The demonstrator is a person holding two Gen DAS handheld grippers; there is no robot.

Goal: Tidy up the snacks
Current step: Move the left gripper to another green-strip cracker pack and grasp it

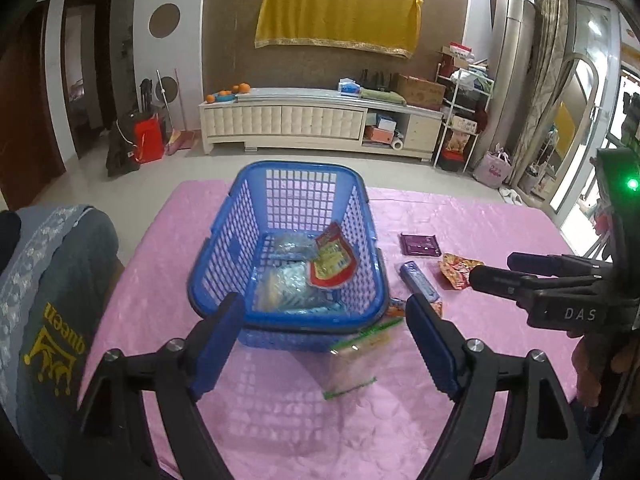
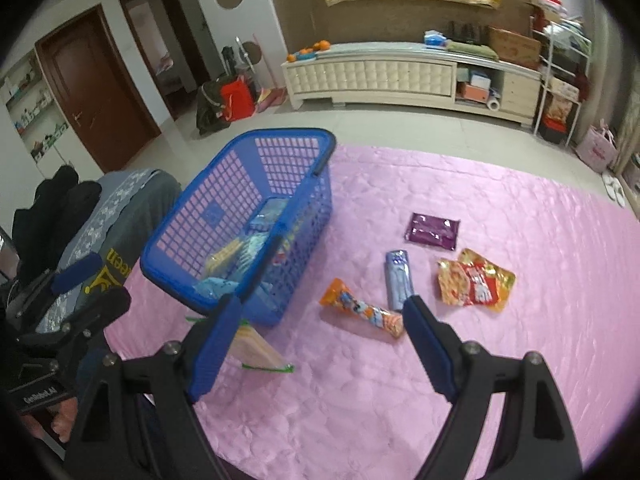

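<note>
left gripper (image 1: 326, 342) fingers wide open (empty) above blue basket (image 1: 288, 322), right gripper (image 2: 322, 344) likewise

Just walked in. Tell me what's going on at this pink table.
A person holding a claw in each hand is sorting snacks into the blue plastic basket, which already holds a few packets. Both the left claw and right claw are open and empty. Five packets remain on the pink tablecloth.

A pink tabletop (image 2: 500, 360) carries a blue basket (image 2: 176, 240), a clear bag (image 2: 256, 348) beside it, and four loose snack packets (image 2: 362, 312).
</note>
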